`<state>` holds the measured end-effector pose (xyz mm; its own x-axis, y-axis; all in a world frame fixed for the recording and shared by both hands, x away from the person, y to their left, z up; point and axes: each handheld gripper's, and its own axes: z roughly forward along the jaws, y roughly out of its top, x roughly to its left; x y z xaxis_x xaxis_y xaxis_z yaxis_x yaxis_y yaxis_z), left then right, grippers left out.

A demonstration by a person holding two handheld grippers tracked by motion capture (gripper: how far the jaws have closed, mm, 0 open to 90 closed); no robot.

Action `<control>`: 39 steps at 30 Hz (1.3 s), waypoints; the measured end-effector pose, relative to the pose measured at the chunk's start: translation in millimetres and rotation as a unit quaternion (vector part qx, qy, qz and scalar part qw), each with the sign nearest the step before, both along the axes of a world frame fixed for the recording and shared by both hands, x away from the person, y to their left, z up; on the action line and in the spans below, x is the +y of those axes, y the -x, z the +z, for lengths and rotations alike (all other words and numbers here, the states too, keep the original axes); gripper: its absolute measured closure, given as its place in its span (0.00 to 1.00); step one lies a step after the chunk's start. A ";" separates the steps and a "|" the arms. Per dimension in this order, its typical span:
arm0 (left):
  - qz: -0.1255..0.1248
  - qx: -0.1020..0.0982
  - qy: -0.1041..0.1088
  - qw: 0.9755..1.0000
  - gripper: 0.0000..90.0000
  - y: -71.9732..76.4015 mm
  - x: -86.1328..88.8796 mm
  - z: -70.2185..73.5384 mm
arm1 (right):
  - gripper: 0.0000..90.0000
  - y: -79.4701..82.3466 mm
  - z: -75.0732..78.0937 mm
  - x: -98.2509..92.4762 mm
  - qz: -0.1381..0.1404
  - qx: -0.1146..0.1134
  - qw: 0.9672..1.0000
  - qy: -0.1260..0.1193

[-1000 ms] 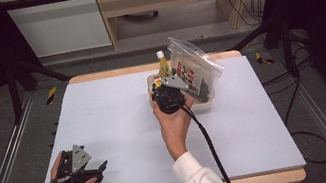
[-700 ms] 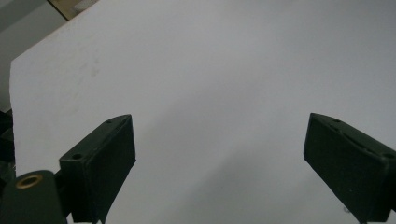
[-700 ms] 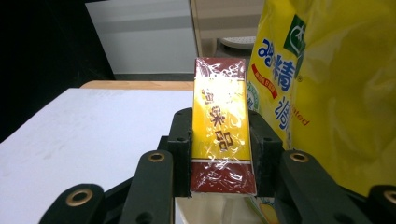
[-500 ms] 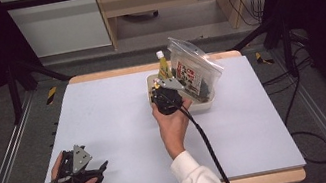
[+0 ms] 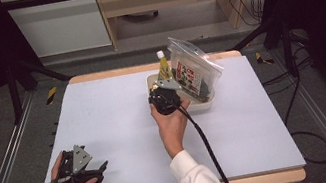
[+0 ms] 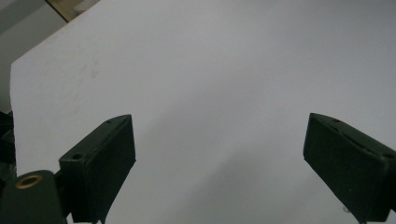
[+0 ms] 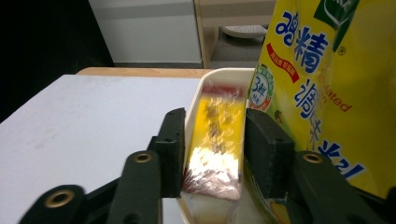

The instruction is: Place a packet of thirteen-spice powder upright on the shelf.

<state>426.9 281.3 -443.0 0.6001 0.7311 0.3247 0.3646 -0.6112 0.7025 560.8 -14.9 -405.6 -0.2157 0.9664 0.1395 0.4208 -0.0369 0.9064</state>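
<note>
A white tray [image 5: 207, 102] stands at the table's far middle. In it are a yellow pouch with a white cap [image 5: 163, 66] and a clear zip bag of dark items [image 5: 194, 73]. My right gripper [image 5: 164, 96] is at the tray's left end. In the right gripper view its jaws sit tight on either side of a shiny yellow and red packet [image 7: 215, 140] standing along the tray's wall [image 7: 196, 98], so the right gripper [image 7: 215, 126] is shut on it. The big yellow pouch [image 7: 327, 93] is just right of the jaws. My left gripper [image 5: 83, 166] rests open near the front left corner.
The white table top [image 5: 104, 117] stretches wide between the two grippers. The right gripper's black cable [image 5: 205, 140] trails back over the table to the front edge. Metal rails and dark stands flank the table on both sides.
</note>
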 end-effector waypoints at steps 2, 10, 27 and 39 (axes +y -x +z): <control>0.000 0.000 0.000 1.000 0.10 0.0 0.0 0.0 | 0.62 0.8 1.0 0.1 0.005 -0.006 1.000 0.000; 0.000 -0.001 -0.001 1.000 0.10 -0.1 0.1 0.2 | 0.56 7.1 6.5 -1.1 0.018 -0.016 1.000 0.003; 0.000 -0.001 -0.001 1.000 0.10 -0.8 0.1 0.2 | 0.38 34.6 22.1 3.3 0.055 -0.051 0.997 0.026; 0.000 0.006 0.003 1.000 0.08 -1.6 0.5 -0.6 | 0.18 50.8 29.0 0.0 0.109 -0.027 0.993 0.039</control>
<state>428.5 281.8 -443.6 0.6036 0.7331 0.3136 0.3726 -0.6070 0.7019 510.1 -14.9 -376.7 -0.4261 0.9034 0.0480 0.3624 0.1218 0.9240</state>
